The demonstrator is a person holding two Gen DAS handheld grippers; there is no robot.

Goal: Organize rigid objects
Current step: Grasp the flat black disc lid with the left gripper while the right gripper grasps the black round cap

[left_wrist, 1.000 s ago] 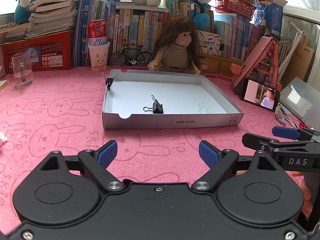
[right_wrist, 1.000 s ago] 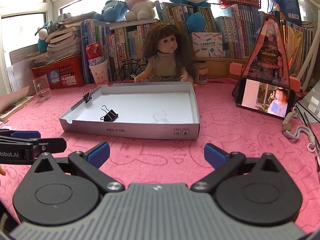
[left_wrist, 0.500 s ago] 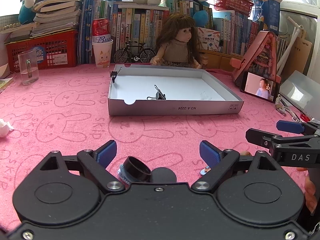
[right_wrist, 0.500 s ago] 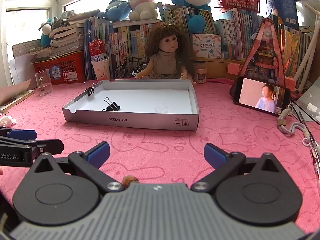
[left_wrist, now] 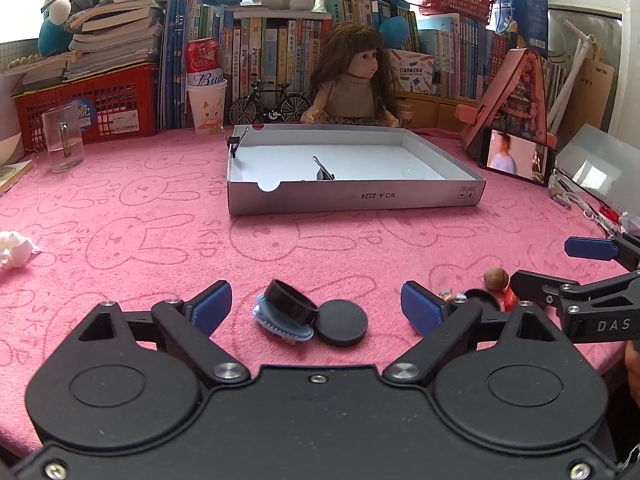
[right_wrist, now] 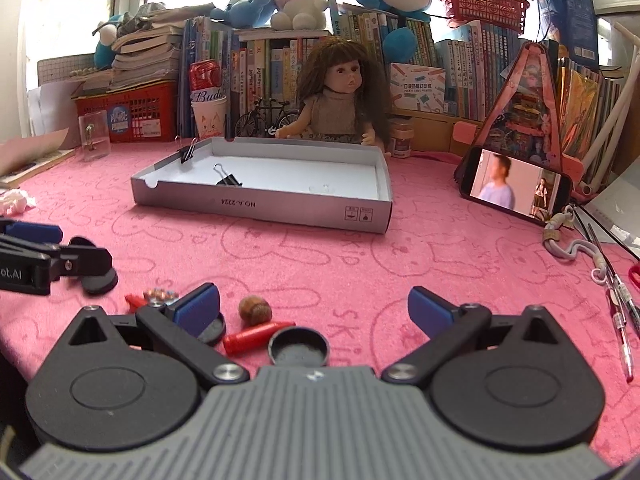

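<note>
Pink bunny-print cloth covers the table [left_wrist: 120,240], and the small rigid things to be sorted are gathered along its near edge. Furthest left among them, a black ring cap [left_wrist: 290,301] is seen tilted on a blue ribbed disc [left_wrist: 280,326], with a flat black disc [left_wrist: 341,322] touching them on the right; all three lie between the spread, empty pads of the left tongs [left_wrist: 316,308], just ahead of the fingers and slightly left of centre. Further right, a brown nut-like ball [right_wrist: 255,309], a red crayon-like stick [right_wrist: 256,337] and a black dish-shaped cap [right_wrist: 298,346] are found inside the opening of the right tongs [right_wrist: 314,312], which are likewise spread and pinching nothing; the stick's long axis runs nearly crosswise to the fingers, so it would be taken end to end, not across its width. A small patterned piece [right_wrist: 160,294] lies just left of the right tongs' left pad. The grey cardboard tray [left_wrist: 356,200], already holding a binder clip [left_wrist: 324,172] with another clipped to its left wall, stands well beyond both tongs, straight ahead. The left hand is judged nearer the black ring cap, the right hand nearer the ball and stick.
</note>
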